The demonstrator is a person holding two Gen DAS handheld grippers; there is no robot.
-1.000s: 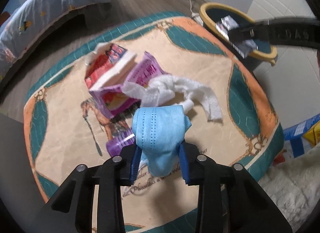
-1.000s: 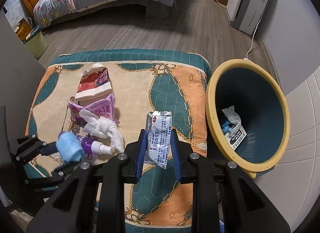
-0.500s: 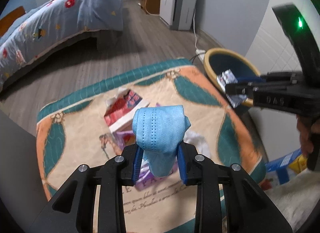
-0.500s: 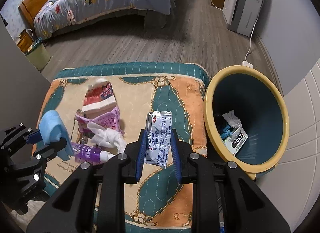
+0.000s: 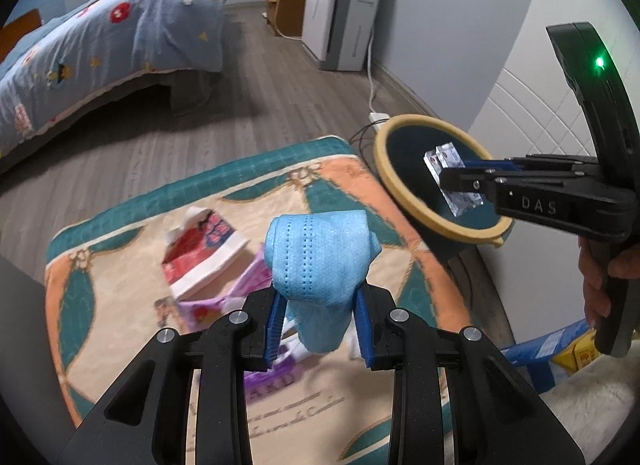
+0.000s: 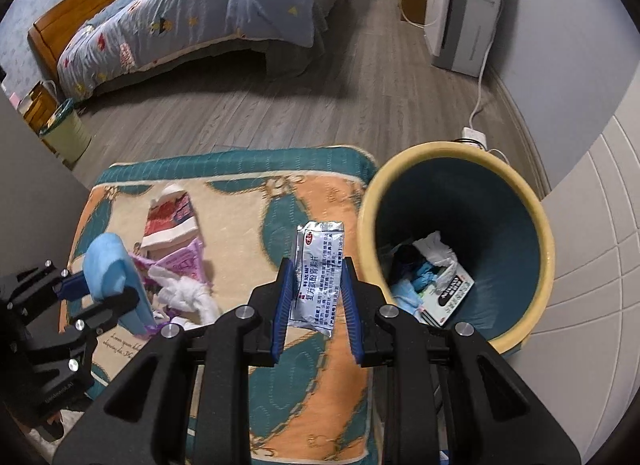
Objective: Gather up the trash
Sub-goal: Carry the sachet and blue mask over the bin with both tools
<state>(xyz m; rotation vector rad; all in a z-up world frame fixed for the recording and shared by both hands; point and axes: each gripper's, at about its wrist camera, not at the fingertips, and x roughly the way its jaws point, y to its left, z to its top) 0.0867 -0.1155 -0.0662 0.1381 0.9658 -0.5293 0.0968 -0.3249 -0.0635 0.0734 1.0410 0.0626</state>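
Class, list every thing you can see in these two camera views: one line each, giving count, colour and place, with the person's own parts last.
Face mask: one, light blue, folded, clamped in the left tongs.
Foil sachet: one, silver with print, clamped in the right tongs.
Bin: one, yellow rim, dark teal inside, beside the mat, holding tissue and packaging.
Mat: one, teal, orange and cream, on the floor.
Red and white packet: one, on the mat.
Purple wrapper: one, next to the red packet.
White tissue: one, crumpled, on the mat.
Bed: one, blue quilt, behind.
White appliance: one, by the wall.
Left tongs: black, blue pads.
Right tongs: black, blue pads.
Hand: one, gripping the right handle.
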